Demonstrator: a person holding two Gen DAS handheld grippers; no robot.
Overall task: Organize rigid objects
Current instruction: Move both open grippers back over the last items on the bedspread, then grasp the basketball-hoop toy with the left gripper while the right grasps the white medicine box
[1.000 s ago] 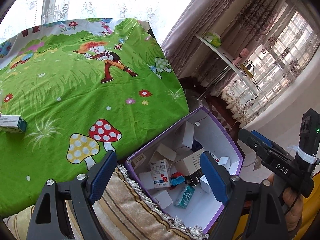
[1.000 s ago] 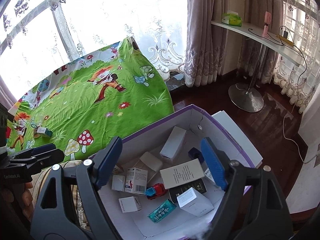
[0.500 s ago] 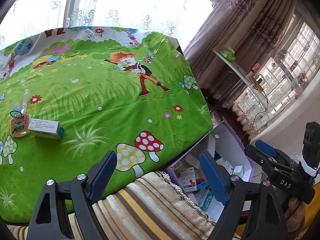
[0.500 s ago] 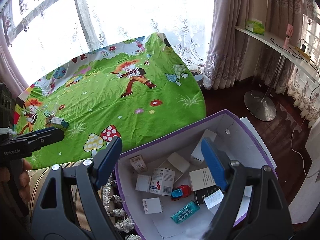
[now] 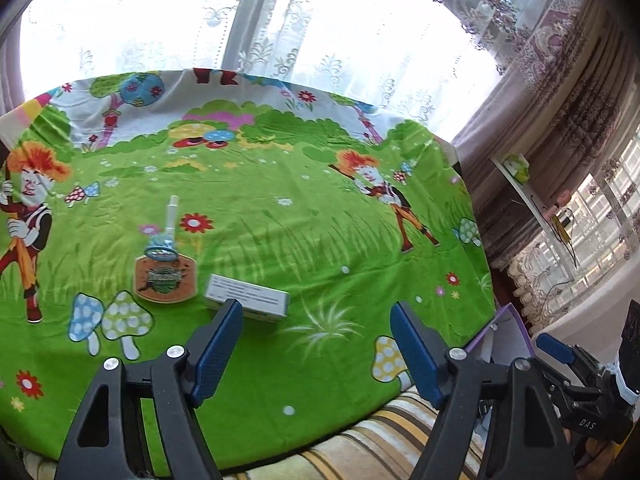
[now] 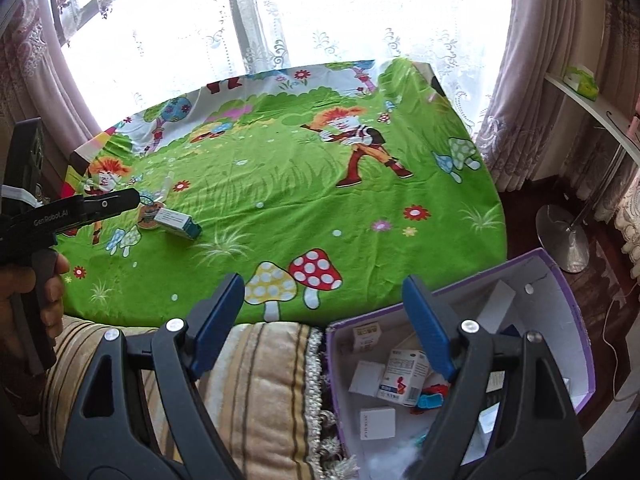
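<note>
We line up on the medicine box (image 5: 247, 297)!
Left tool (image 5: 316, 354) empty, jaws closing, box at lower left centre on the table (image 5: 320, 232); right tool (image 6: 324, 330) wide, empty. Closing early, we'd nudge it.

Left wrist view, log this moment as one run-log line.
left hand-held gripper: closing, nothing between jaws | white-and-teal cardboard box: flat on green cartoon cloth | right hand-held gripper: open, empty | purple cardboard bin: holds boxes

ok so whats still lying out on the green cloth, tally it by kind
cartons: 1, the white and teal carton
orange packets: 1, the orange packet
thin white tubes: 1, the white tube
total: 3, all on the green cloth
</note>
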